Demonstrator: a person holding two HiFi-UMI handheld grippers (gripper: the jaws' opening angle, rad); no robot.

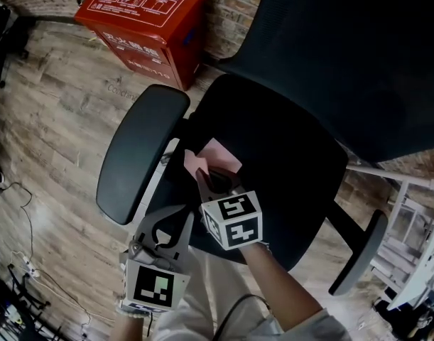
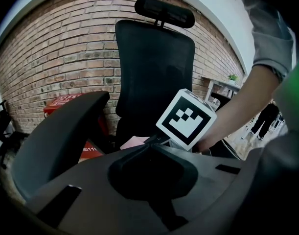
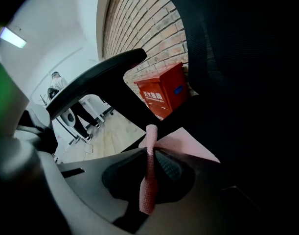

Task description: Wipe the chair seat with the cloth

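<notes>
Pink and finely woven, the cloth (image 1: pixel 211 158) lies on the front left part of the black chair seat (image 1: pixel 295 148). One edge is pulled up into a narrow vertical fold, and the rest spreads flat on the dark fabric as a rough square. In the right gripper view that fold stands between the two fingers (image 3: pixel 171 168), which are pressed together on it, so the right gripper (image 1: pixel 215 183) has the cloth pinched just above the seat. A strip of cloth hangs down on the camera's side of the grip.

The left gripper (image 1: pixel 175 226) hangs lower and to the left, over the seat's front corner and just beside the right one. Its fingers meet at their tips with nothing between them. From its own view the other gripper's marker cube (image 2: pixel 186 117) sits right past those tips, with a sliver of pink beside it.

A grey padded armrest (image 1: pixel 142 158) runs along the seat's left side, and a second armrest (image 1: pixel 359 251) shows at the right. The tall dark backrest (image 1: pixel 359 55) rises behind.

Beyond the chair a red box (image 1: pixel 149 23) with white print stands on the wooden floor (image 1: pixel 53 119) against a brick wall (image 2: pixel 66 58). It is closed, so its contents cannot be seen.
</notes>
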